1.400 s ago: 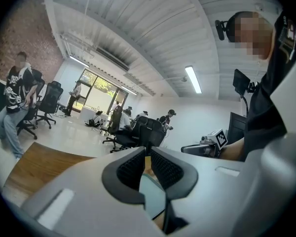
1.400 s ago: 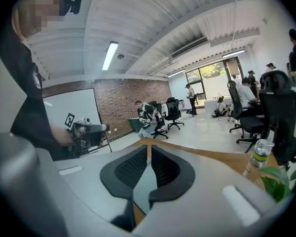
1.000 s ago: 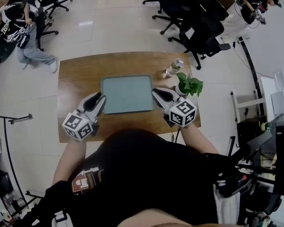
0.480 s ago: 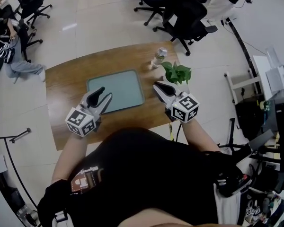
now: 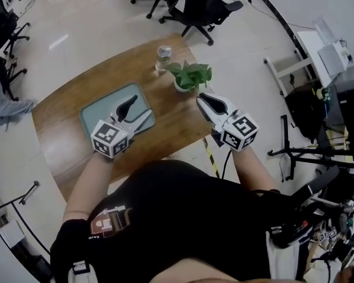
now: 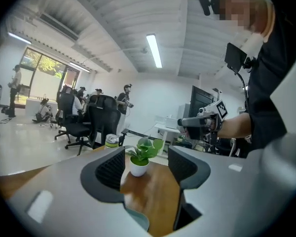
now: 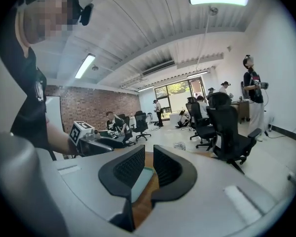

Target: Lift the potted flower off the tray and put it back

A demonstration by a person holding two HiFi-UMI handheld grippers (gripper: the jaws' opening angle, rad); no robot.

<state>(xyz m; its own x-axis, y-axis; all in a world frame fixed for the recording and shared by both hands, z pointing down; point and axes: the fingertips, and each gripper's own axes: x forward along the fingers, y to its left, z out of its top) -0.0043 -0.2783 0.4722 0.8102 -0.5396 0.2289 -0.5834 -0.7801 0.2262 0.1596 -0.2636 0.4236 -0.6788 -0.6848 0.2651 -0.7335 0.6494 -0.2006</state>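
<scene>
Potted flower [image 5: 190, 77] at table [image 5: 178, 115] edge, bottle [image 5: 163, 56] beside; bare wood toward tray [image 5: 95, 108]

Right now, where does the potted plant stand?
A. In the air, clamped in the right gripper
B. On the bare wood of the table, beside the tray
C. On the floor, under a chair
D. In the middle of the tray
B: the potted plant stands on the bare wood of the table, close to the bottle and apart from the tray, which has nothing standing on it.
</scene>
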